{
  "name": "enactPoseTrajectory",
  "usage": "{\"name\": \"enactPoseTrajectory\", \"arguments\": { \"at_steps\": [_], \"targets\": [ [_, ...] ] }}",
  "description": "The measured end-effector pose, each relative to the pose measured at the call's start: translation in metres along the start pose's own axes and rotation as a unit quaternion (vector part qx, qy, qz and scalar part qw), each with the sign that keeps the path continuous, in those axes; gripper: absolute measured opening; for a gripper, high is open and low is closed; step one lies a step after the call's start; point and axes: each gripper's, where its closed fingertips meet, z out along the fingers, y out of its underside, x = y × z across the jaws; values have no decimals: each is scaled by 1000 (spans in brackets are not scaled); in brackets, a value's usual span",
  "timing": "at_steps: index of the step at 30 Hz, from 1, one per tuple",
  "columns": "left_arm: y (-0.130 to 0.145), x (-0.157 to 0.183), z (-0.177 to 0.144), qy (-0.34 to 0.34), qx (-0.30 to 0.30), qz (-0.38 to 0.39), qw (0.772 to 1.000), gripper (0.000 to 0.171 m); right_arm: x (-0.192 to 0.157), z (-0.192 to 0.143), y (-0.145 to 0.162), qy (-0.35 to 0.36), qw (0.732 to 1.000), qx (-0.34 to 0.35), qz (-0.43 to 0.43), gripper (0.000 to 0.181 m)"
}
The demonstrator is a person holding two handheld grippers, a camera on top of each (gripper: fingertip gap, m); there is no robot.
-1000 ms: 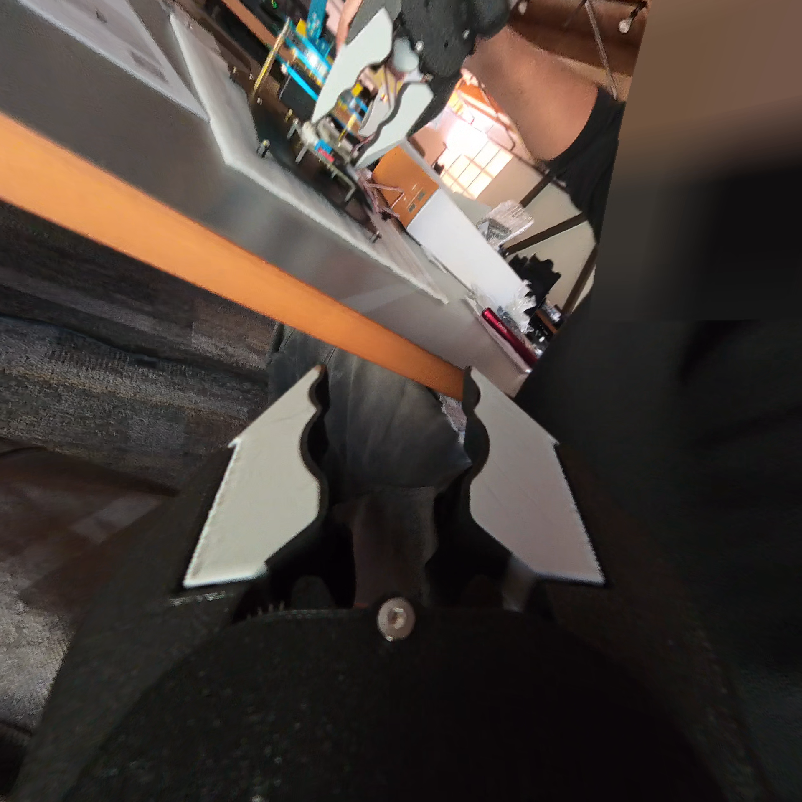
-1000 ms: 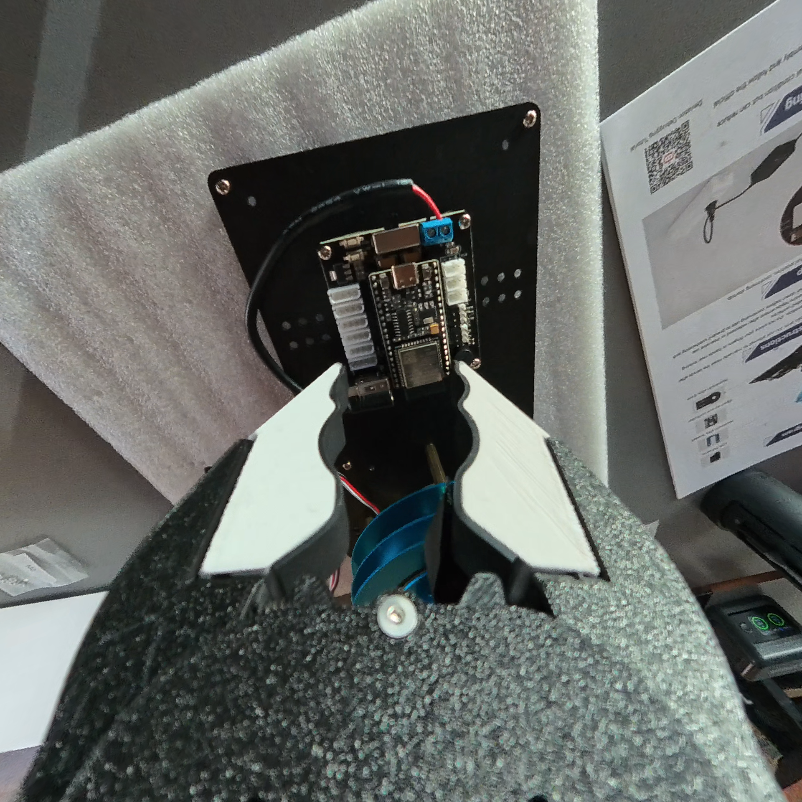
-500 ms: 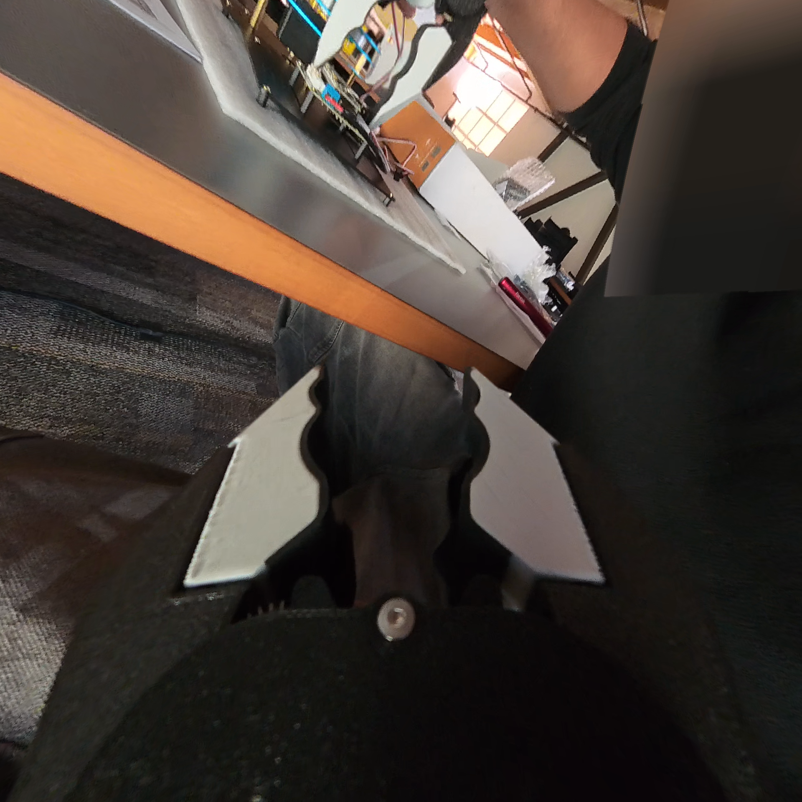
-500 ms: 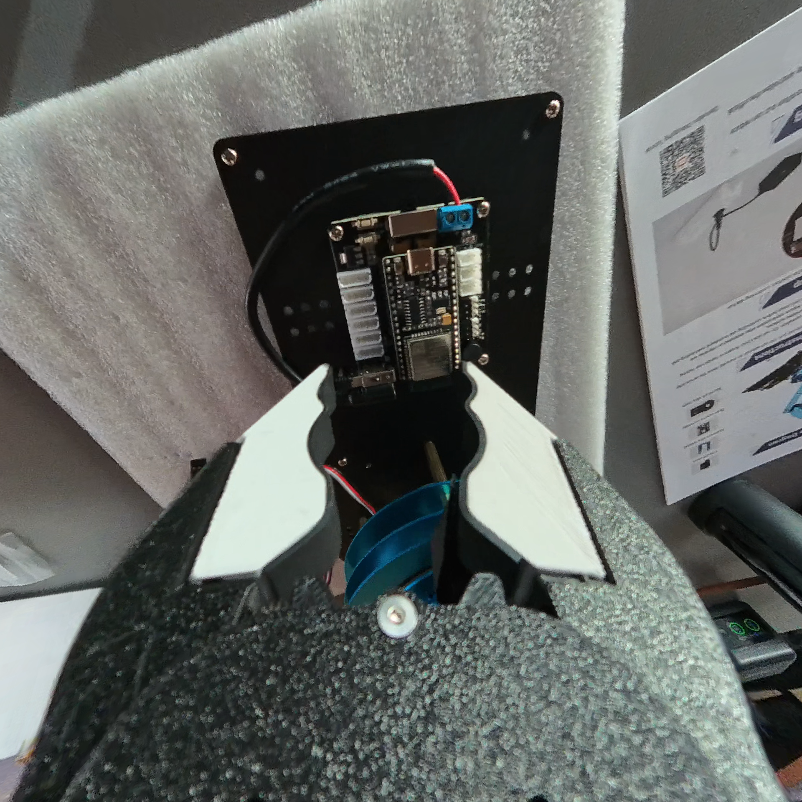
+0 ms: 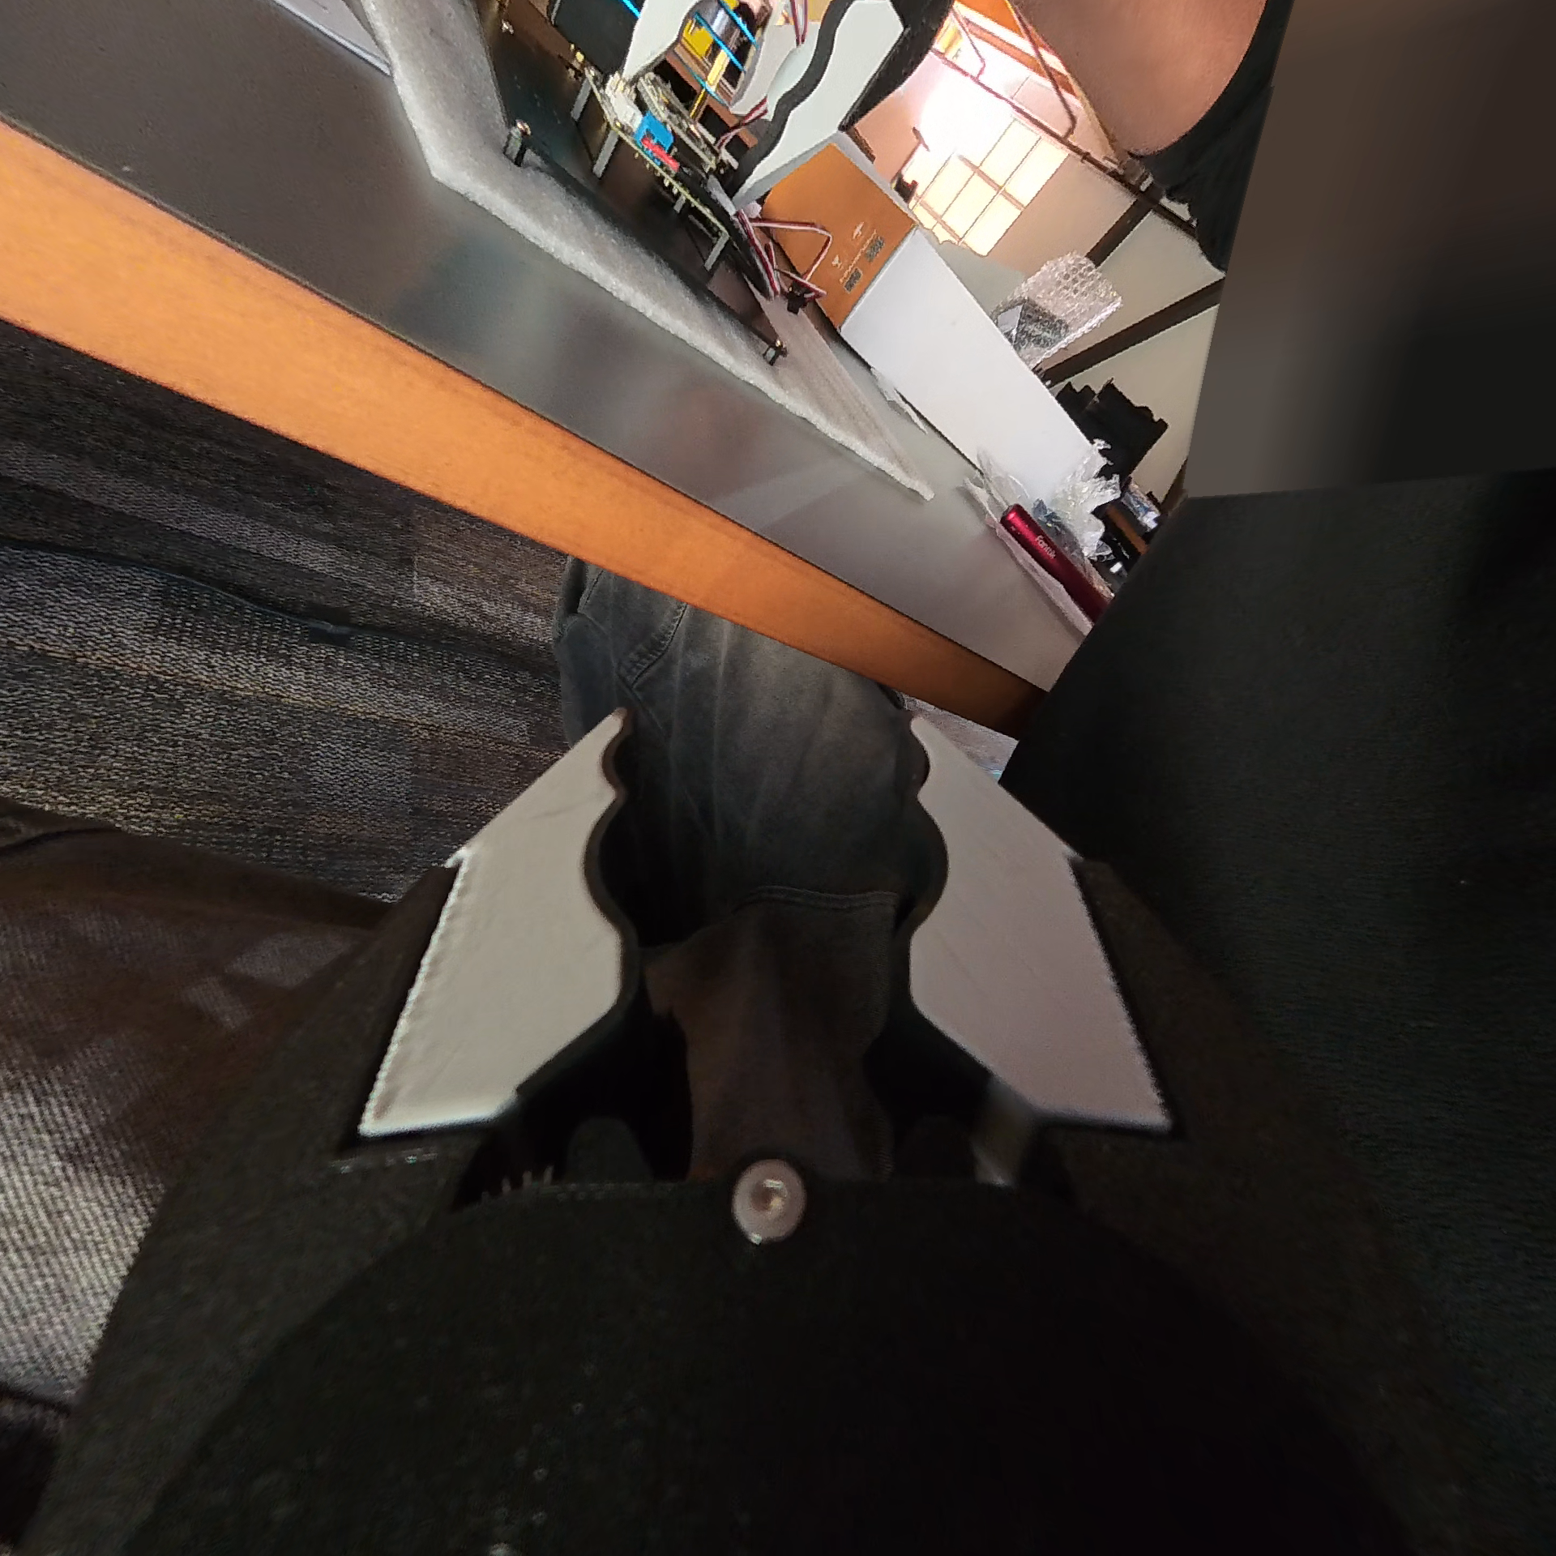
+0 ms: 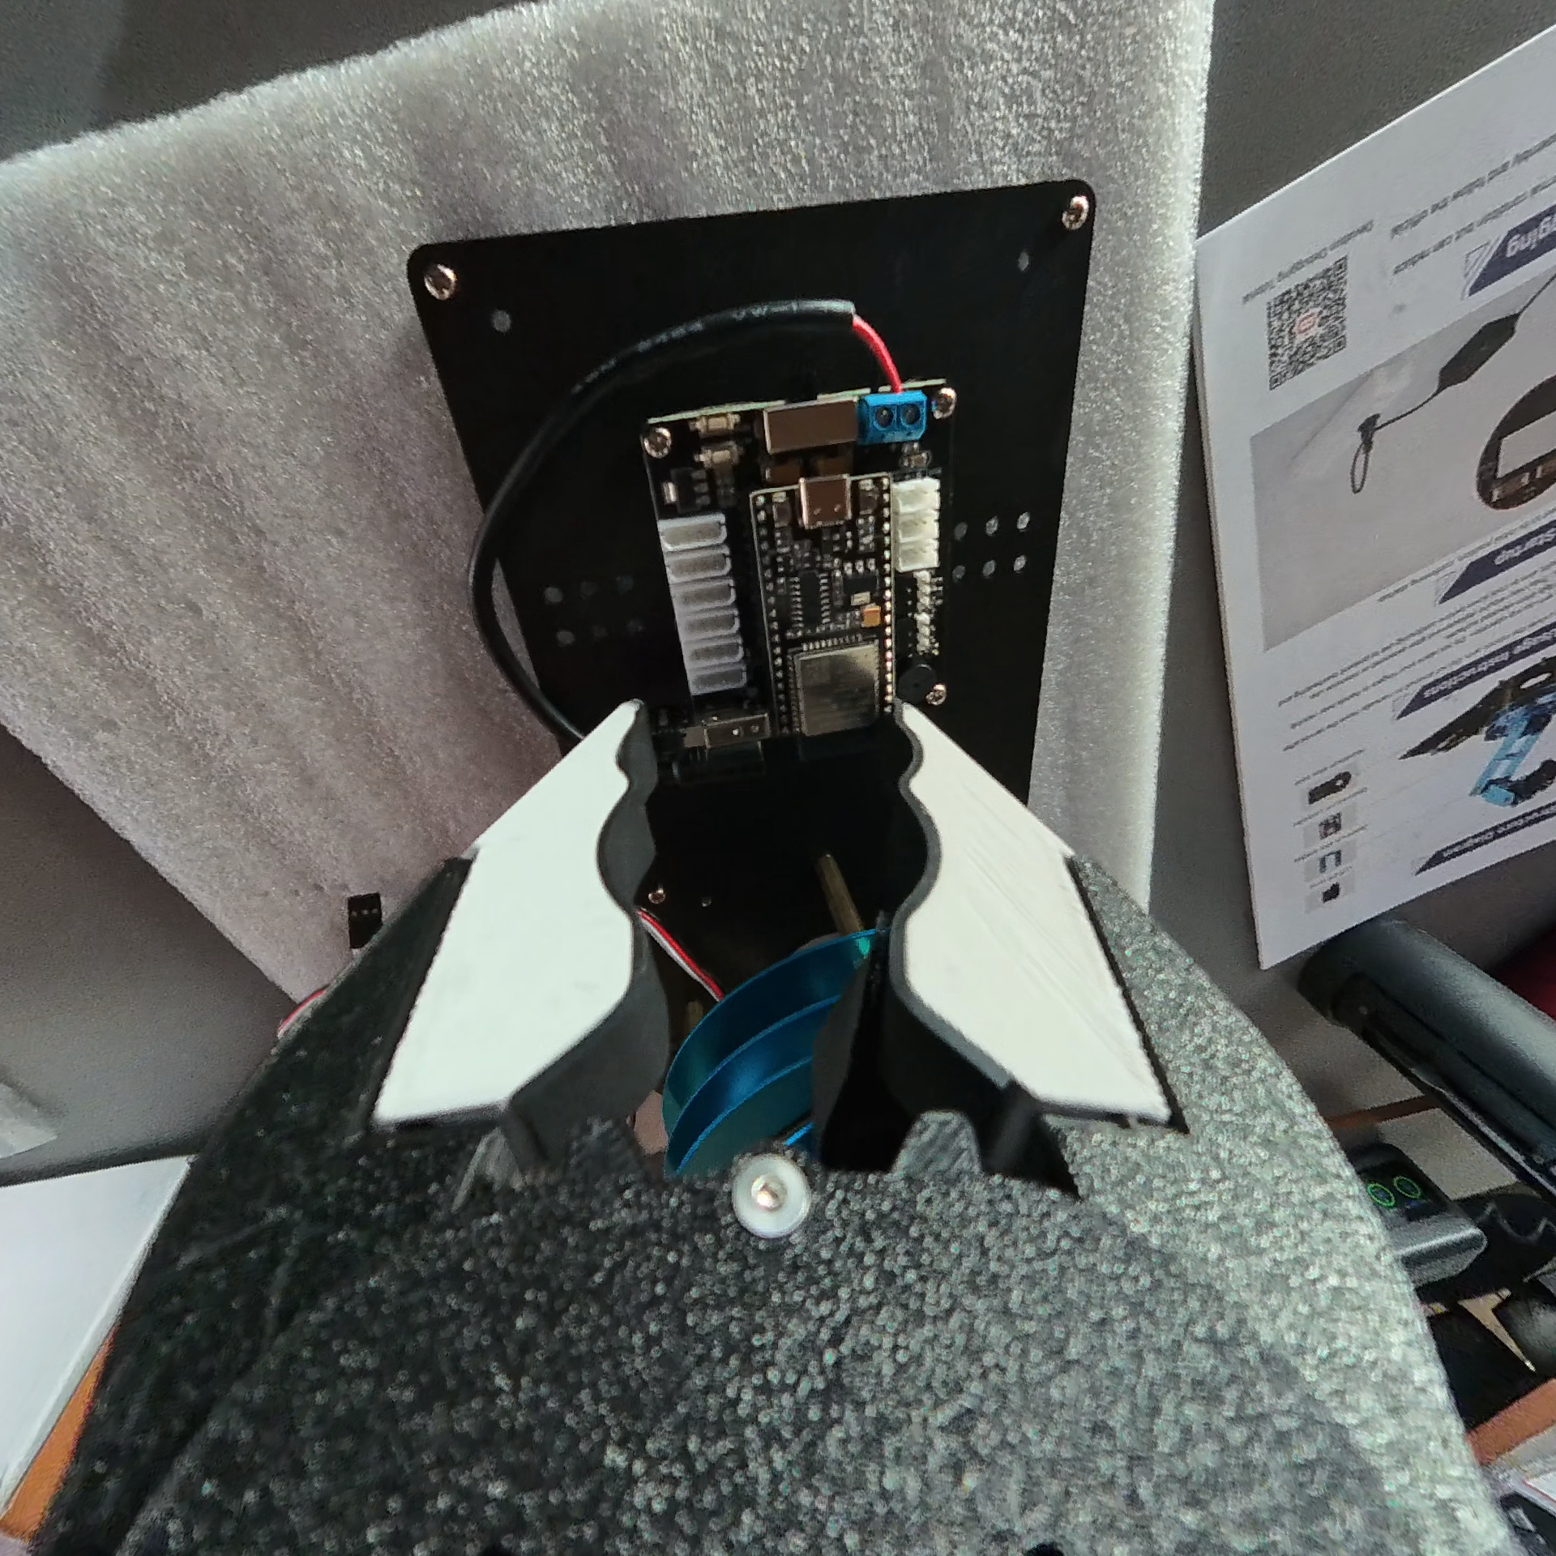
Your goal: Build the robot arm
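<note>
My right gripper (image 6: 770,737) is open and hovers over a black base plate (image 6: 993,337) that lies on a white foam sheet (image 6: 253,421). A circuit board (image 6: 808,572) with a blue terminal and a black cable (image 6: 522,505) is mounted on the plate, just beyond the fingertips. A blue metal part (image 6: 758,1027) shows low between the jaws, close to the right finger. My left gripper (image 5: 770,724) is open and empty below the table's orange edge (image 5: 337,370), pointing at a person's jeans leg (image 5: 741,674). The right gripper (image 5: 724,76) shows far off at the top of the left wrist view.
A printed instruction sheet (image 6: 1389,505) lies right of the foam. Dark devices (image 6: 1431,1036) sit at the lower right. In the left wrist view there are grey carpet (image 5: 210,631), a red cylinder (image 5: 1052,556), a white box (image 5: 951,354) and dark clothing (image 5: 1305,758) close on the right. Left tips to right tips: about 30 centimeters.
The left wrist view has dropped: the table and plate have slid up in the frame. The right gripper has shifted slightly over the plate. Both jaws stay open.
</note>
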Motion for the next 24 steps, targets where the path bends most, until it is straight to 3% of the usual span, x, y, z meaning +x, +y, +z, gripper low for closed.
{"name": "enactPoseTrajectory", "arguments": {
  "at_steps": [18, 24],
  "targets": [
    [4, -1, -1, -9, -6, 7, 1000, 59, 2, -1, 1, -11, 1000, -10, 1, 52],
    [1, -1, -3, -8, -1, 7, 1000, 59, 1, -4, -4, -18, 999, 13, 44, 57]
  ]
}}
